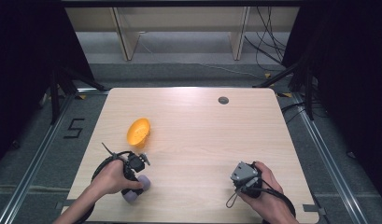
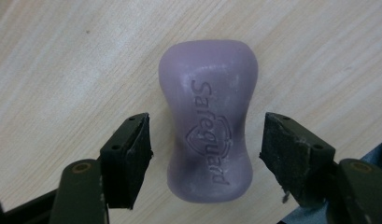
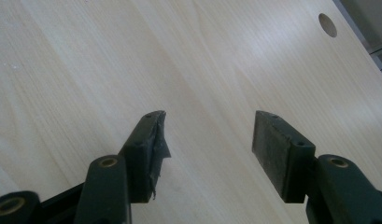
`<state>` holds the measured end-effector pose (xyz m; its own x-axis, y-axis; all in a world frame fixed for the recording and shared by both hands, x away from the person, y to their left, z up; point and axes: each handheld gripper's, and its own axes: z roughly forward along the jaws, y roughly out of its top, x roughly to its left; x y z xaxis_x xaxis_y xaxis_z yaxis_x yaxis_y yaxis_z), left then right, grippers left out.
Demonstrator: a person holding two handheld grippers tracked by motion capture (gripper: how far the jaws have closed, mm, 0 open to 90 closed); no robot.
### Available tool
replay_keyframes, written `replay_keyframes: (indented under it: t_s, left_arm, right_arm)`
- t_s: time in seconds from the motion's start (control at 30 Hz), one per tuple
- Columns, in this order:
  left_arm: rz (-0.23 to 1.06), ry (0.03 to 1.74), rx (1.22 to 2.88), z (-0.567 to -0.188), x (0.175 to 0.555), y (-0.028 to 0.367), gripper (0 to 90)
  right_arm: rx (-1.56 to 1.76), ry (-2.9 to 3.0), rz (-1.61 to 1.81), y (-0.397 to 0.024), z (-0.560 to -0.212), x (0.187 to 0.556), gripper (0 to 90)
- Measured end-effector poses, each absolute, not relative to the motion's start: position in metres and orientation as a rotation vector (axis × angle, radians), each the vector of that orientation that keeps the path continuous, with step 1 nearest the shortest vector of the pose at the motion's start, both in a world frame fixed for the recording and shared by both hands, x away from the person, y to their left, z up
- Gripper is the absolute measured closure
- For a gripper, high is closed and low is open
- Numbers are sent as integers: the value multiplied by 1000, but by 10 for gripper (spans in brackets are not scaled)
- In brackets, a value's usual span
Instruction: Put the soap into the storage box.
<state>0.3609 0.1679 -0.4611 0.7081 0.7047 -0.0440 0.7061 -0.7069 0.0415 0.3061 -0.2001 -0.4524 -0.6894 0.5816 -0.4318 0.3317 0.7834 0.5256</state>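
A purple bar of soap (image 2: 208,119) with raised lettering lies flat on the wooden table, near the front left edge in the high view (image 1: 134,190). My left gripper (image 2: 205,149) hangs over it, open, one jaw on each side of the bar's nearer half with a gap on both sides. In the high view the left gripper (image 1: 132,169) is held by a hand just above the soap. An orange bowl-shaped dish (image 1: 138,132) lies tilted on the table beyond it. My right gripper (image 3: 207,140) is open over bare wood, at the front right (image 1: 246,177).
A round grey cable hole (image 1: 223,100) sits near the table's far edge, also seen in the right gripper view (image 3: 328,24). Black cables trail from both grippers. Wooden furniture legs and floor cables stand beyond the table.
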Motion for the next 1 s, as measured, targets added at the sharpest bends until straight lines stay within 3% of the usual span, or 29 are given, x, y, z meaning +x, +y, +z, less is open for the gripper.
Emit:
replay_keyframes:
  t_s: [1.0]
  left_arm:
    - [-62,1154,2903,-484,362,165,408]
  right_arm:
    - [660,2385,550,-198,-454,306,443]
